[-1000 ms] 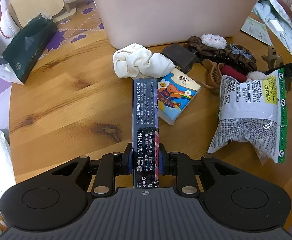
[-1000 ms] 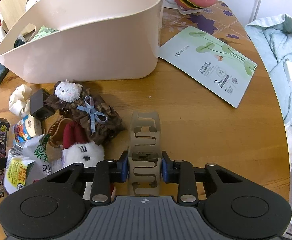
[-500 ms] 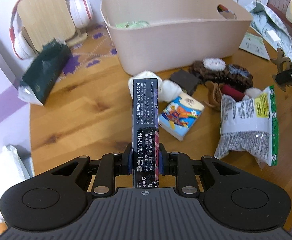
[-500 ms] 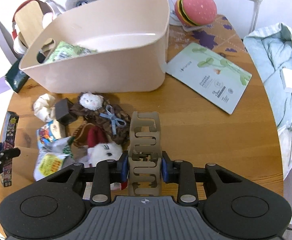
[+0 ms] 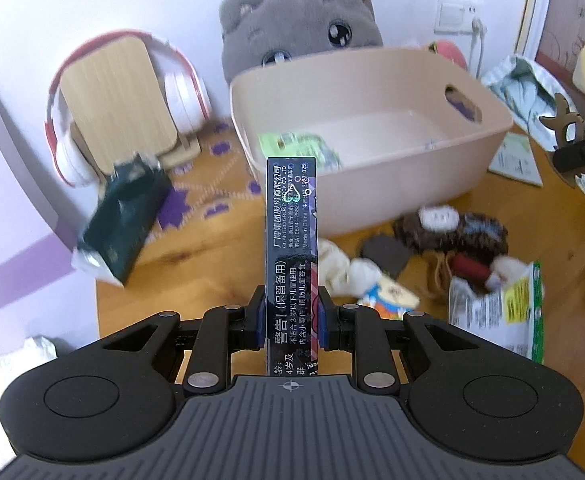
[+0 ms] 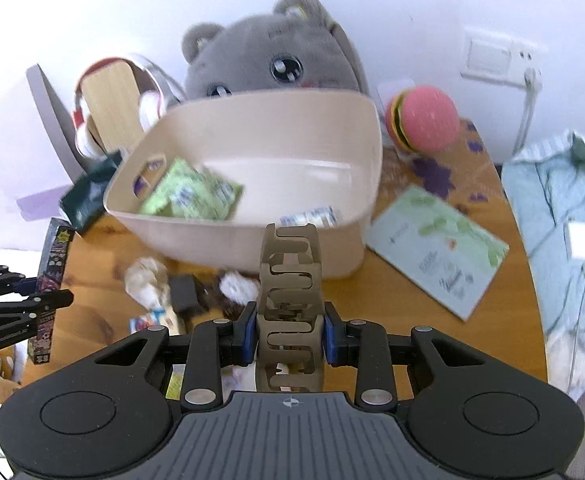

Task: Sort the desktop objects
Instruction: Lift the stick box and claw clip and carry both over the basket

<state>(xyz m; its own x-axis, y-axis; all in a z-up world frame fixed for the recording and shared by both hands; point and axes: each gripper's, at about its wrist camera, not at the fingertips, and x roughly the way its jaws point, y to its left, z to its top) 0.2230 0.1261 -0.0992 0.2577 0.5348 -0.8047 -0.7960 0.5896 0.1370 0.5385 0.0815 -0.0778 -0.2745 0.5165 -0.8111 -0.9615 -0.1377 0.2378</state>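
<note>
My left gripper (image 5: 291,320) is shut on a long dark box (image 5: 291,240) printed with white text, held above the round wooden table (image 5: 220,264). The same box (image 6: 52,280) and the left gripper (image 6: 48,300) show at the left edge of the right wrist view. My right gripper (image 6: 290,334) is shut on a beige hair claw clip (image 6: 290,288), whose antler-like tip (image 5: 564,128) shows at the right of the left wrist view. A beige plastic bin (image 5: 372,168) (image 6: 252,216) stands ahead of both grippers, holding green packets (image 6: 188,196).
On the table lie a white scrunchie (image 5: 340,268), a snack bag (image 5: 500,308), plush hair ties (image 5: 444,228), a tissue pack (image 5: 388,296), a dark green pouch (image 5: 124,216) and a face-mask sachet (image 6: 436,244). A grey plush (image 6: 268,60), headphones (image 5: 124,104) and a burger toy (image 6: 424,120) stand behind.
Both grippers have risen with their objects and tilted up, so the bin's inside, the grey plush and the wall have come into view. The table clutter has dropped lower in both views.
</note>
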